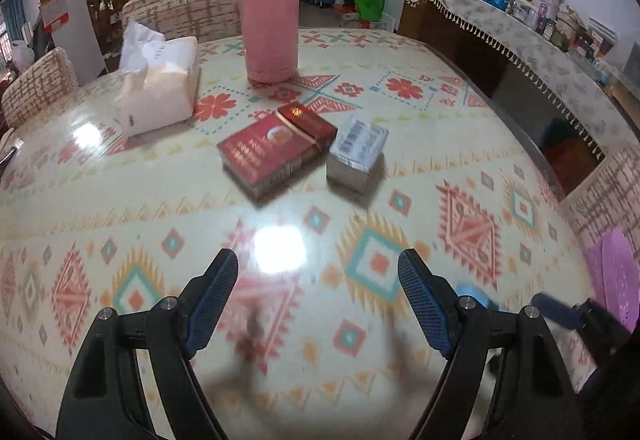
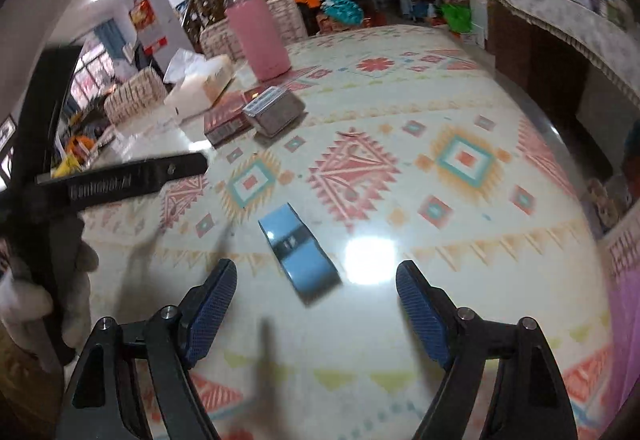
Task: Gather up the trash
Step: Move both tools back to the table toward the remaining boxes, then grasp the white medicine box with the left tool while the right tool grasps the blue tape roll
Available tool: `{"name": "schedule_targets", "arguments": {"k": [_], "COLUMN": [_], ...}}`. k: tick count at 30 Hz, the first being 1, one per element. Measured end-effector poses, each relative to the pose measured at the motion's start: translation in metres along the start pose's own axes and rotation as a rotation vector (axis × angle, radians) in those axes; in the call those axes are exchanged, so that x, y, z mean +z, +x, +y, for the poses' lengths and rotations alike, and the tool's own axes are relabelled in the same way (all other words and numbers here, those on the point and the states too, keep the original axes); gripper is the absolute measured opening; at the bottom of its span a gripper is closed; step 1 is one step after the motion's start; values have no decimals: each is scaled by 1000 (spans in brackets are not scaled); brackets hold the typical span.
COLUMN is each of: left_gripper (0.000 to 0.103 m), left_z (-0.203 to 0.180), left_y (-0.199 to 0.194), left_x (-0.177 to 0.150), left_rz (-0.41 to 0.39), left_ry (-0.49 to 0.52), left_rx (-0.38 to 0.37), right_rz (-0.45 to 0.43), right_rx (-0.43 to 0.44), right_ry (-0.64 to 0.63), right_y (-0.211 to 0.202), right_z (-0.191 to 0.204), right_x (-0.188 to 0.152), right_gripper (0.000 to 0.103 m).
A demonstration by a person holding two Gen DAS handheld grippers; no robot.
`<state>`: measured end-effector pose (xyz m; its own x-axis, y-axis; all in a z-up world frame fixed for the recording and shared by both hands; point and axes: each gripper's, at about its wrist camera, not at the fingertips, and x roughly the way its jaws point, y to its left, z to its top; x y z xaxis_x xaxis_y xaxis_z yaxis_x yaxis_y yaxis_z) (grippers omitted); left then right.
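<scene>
A flattened blue carton point(image 2: 298, 256) lies on the patterned table point(image 2: 460, 240), just ahead of my right gripper point(image 2: 316, 272). Its jaws stand wide and the pads touch nothing; the carton is nearer the left-hand finger. Farther back sit a red cigarette pack point(image 1: 276, 149) and a small silver box point(image 1: 356, 155), side by side. My left gripper point(image 1: 318, 264) hovers open over bare tablecloth point(image 1: 440, 143), short of both. In the left wrist view a bit of the blue carton point(image 1: 472, 294) peeks from behind the right-hand finger.
A tall pink flask point(image 1: 272, 23) and a white tissue pack point(image 1: 160, 87) stand at the table's far side. A purple perforated basket point(image 1: 612, 276) sits at the right edge. Cloth-covered chairs point(image 1: 188, 7) ring the table, and a cluttered sideboard point(image 1: 520, 23) runs along the right.
</scene>
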<state>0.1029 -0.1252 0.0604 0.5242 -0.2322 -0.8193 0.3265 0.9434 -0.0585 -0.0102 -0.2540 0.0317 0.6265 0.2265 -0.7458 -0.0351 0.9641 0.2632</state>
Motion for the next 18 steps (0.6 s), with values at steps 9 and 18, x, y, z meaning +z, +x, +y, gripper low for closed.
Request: {"name": "schedule_targets", "arguments": {"k": [9,18], "left_gripper": [81,81], "left_z": [-21,-31], "left_y": [42,77], "left_x": [41,69], "left_rz": [20,37], "left_ry": [79,127], "left_rx": [19,72], "right_rz": [-1,-18], "right_rx": [-4,0], "right_ry": [2,-32], "right_y": [13,13], "right_z": [-3,2], "right_x": [6,5], "right_gripper": [54,36]}}
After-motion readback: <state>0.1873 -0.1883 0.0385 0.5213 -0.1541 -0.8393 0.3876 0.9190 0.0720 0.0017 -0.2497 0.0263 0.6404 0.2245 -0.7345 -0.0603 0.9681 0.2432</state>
